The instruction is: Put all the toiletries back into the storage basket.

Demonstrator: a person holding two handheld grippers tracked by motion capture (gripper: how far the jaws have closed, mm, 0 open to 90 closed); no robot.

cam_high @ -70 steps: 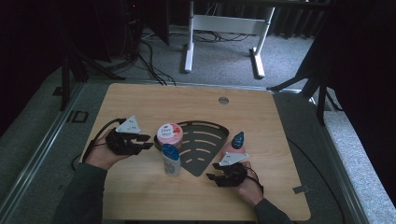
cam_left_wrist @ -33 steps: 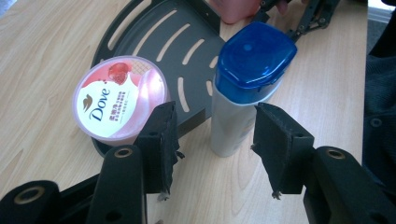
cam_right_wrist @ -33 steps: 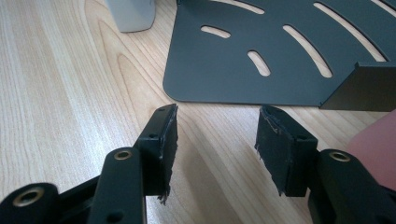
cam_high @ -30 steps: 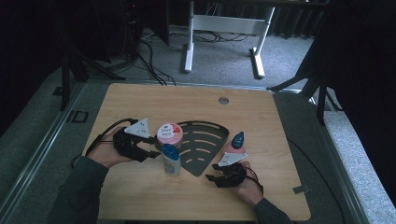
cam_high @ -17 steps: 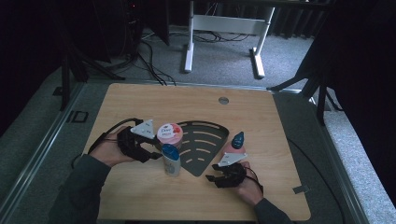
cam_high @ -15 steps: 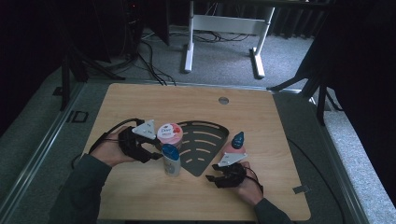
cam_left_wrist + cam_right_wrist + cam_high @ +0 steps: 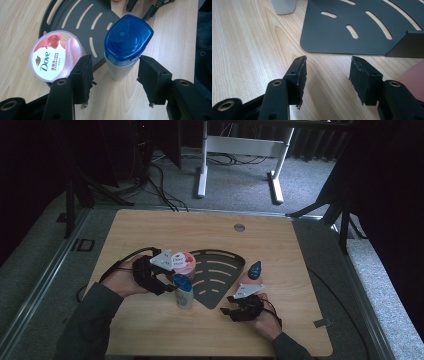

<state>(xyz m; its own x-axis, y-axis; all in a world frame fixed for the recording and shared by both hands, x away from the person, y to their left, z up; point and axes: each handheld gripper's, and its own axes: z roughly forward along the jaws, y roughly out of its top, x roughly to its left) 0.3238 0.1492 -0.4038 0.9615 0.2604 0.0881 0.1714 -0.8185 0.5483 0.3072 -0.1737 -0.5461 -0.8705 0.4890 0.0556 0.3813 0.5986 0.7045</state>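
Pale wood tabletop (image 7: 150,320) under me, the blue-capped bottle (image 7: 126,47) stands upright between my left gripper (image 7: 113,72)'s spread pads, seemingly untouched, so I'd close squarely below the cap, sparing the Dove tub (image 7: 56,56) beside the left pad, while my right gripper (image 7: 327,72) rests open.

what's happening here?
A person works at a wooden table with a gripper in each hand. The left gripper has its open jaws on either side of an upright blue-capped bottle, pads not touching it. A Dove tub stands beside the bottle, by the edge of a dark slotted tray. The right gripper rests open and empty near the tray's corner. A second blue-capped bottle stands by the right hand.
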